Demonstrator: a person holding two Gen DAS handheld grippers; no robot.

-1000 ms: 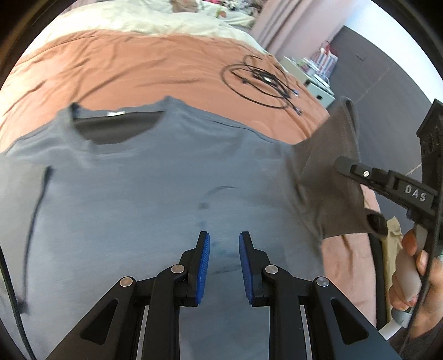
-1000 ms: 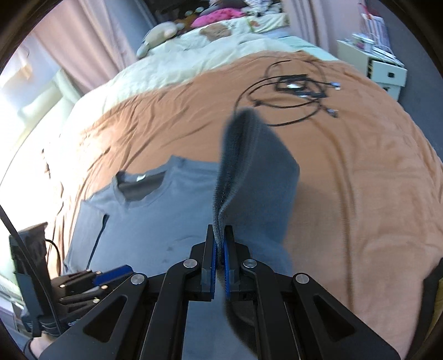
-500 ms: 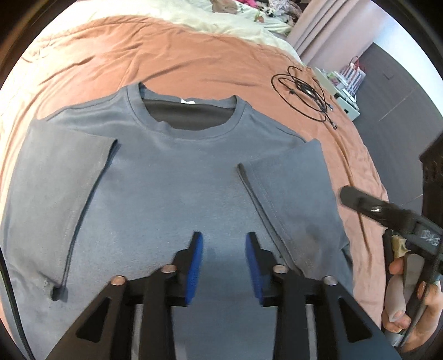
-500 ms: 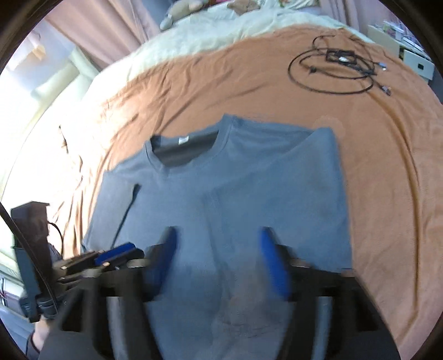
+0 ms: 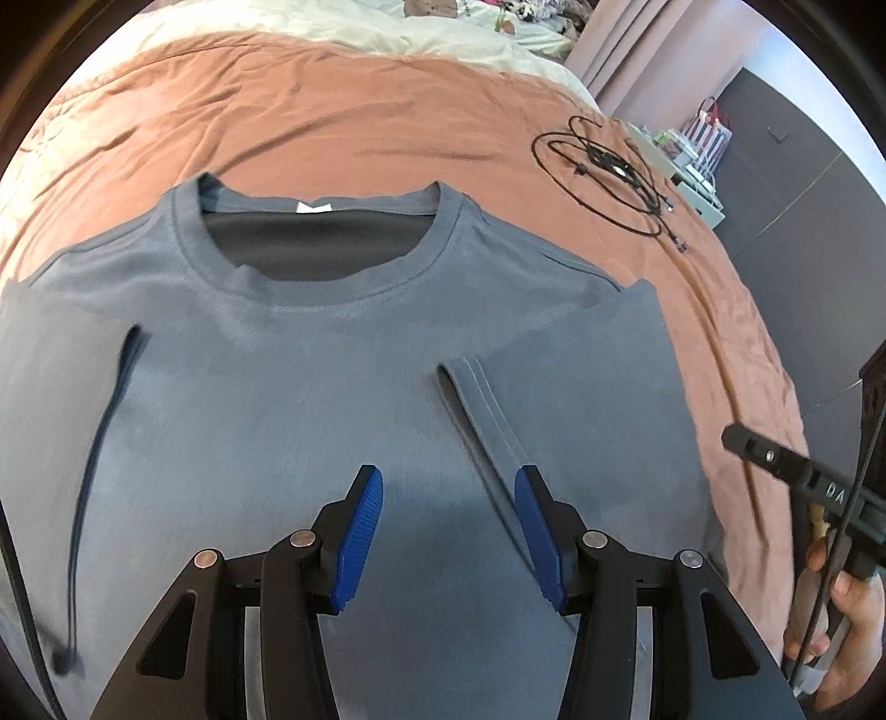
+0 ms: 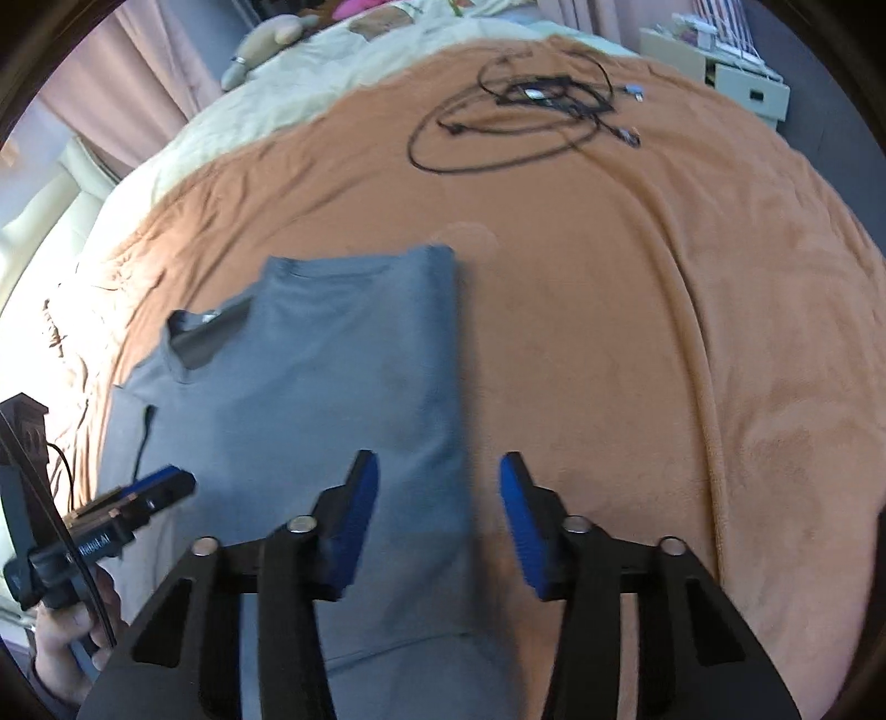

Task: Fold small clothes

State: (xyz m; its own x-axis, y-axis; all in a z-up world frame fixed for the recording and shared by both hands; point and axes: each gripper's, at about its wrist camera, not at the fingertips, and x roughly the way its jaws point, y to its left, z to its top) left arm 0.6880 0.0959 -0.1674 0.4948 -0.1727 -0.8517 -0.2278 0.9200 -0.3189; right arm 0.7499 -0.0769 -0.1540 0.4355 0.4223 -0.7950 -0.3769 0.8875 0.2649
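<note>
A grey-blue T-shirt (image 5: 332,387) lies flat, front up, on the orange-brown blanket (image 5: 387,111), neckline away from me. Both sleeves are folded inward over its body. My left gripper (image 5: 448,487) hovers over the lower chest with its jaws opening and nothing between the blue pads. My right gripper (image 6: 437,471) hangs over the shirt's (image 6: 332,387) straight right edge, jaws closing, pads not pressing on cloth. A finger of the right gripper (image 5: 764,451) shows at the right of the left wrist view, a person's hand behind it.
A tangle of black cables (image 6: 526,116) lies on the blanket beyond the shirt, to the right. A cream duvet (image 5: 332,22) covers the bed's far end. A white cabinet (image 6: 742,83) stands past the bed's right edge.
The right gripper let go of the raised right sleeve, which now lies folded over the shirt's body. Both grippers sank closer to the cloth. The left jaws spread wider.
</note>
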